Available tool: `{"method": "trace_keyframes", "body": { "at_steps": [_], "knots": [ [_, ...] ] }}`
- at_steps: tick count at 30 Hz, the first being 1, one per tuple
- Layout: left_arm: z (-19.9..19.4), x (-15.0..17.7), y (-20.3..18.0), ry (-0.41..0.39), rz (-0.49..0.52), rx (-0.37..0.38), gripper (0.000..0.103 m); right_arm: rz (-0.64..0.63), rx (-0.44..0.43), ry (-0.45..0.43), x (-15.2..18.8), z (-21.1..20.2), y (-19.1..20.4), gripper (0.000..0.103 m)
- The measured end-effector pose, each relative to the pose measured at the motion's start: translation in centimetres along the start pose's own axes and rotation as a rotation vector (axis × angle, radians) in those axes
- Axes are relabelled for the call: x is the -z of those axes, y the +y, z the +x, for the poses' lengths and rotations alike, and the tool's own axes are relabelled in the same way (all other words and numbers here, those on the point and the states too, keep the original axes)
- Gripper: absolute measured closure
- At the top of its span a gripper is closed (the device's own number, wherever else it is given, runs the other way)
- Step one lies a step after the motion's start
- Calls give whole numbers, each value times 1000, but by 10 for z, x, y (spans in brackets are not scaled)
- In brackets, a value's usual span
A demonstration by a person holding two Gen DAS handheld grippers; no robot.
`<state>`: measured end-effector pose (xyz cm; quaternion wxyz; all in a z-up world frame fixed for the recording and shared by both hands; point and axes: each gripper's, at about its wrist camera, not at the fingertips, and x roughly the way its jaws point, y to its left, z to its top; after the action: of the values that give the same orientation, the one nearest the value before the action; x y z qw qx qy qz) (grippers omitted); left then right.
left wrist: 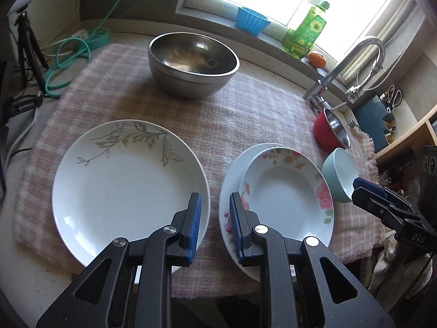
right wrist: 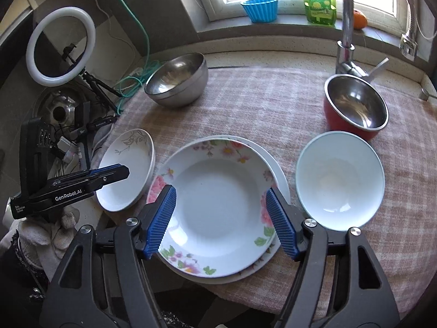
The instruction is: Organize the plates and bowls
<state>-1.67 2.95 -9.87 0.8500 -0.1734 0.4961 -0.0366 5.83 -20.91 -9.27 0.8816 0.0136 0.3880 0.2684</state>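
A white plate with a grey leaf pattern [left wrist: 128,186] [right wrist: 128,169] lies at the left on the pink checked cloth [left wrist: 245,114]. A flowered deep plate [left wrist: 289,191] [right wrist: 221,207] sits on a plain white plate [left wrist: 232,180] [right wrist: 278,169]. A pale blue bowl [left wrist: 340,172] [right wrist: 340,180] stands to its right, a red-sided steel bowl [left wrist: 331,131] [right wrist: 355,106] behind it, and a large steel bowl [left wrist: 192,64] [right wrist: 177,79] at the back. My left gripper [left wrist: 215,205] is open and empty above the gap between the plates. My right gripper [right wrist: 221,199] is open wide and empty over the flowered plate.
A faucet [left wrist: 355,63] [right wrist: 347,22] rises at the back right. On the windowsill stand a blue ribbed cup [left wrist: 251,20] [right wrist: 260,9], a green bottle [left wrist: 306,30] and an orange [left wrist: 317,59]. A ring light on a tripod [right wrist: 61,46] and green cables [left wrist: 71,54] are at the left.
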Motion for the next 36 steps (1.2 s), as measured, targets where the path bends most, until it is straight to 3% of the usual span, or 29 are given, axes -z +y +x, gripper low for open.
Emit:
{"method": "trace_keyframes", "body": {
  "at_steps": [8,14,20,22,24,30,34,36],
  "knots": [
    [-26,18,53,-58,-181,-93,83,-116,-74,23,-28,28,41,30],
    [-39,33,88,-84,-291,-169,83,-182,-61,111,-44,66,69,30],
    [-41,43,113,-88,-372,-213,83,-222,-115,174,-54,98,88,31],
    [-40,46,121,-82,-396,-207,83,-228,-133,200,-57,110,93,37],
    [-38,47,124,-76,-414,-196,83,-216,-147,240,-60,124,95,54],
    [-32,46,128,-63,-434,-191,83,-175,-171,322,-66,158,93,68],
    [-27,46,134,-55,-456,-180,83,-182,-169,339,-67,169,96,71],
    [-24,46,136,-47,-460,-173,83,-182,-173,356,-67,173,97,79]
  ]
}}
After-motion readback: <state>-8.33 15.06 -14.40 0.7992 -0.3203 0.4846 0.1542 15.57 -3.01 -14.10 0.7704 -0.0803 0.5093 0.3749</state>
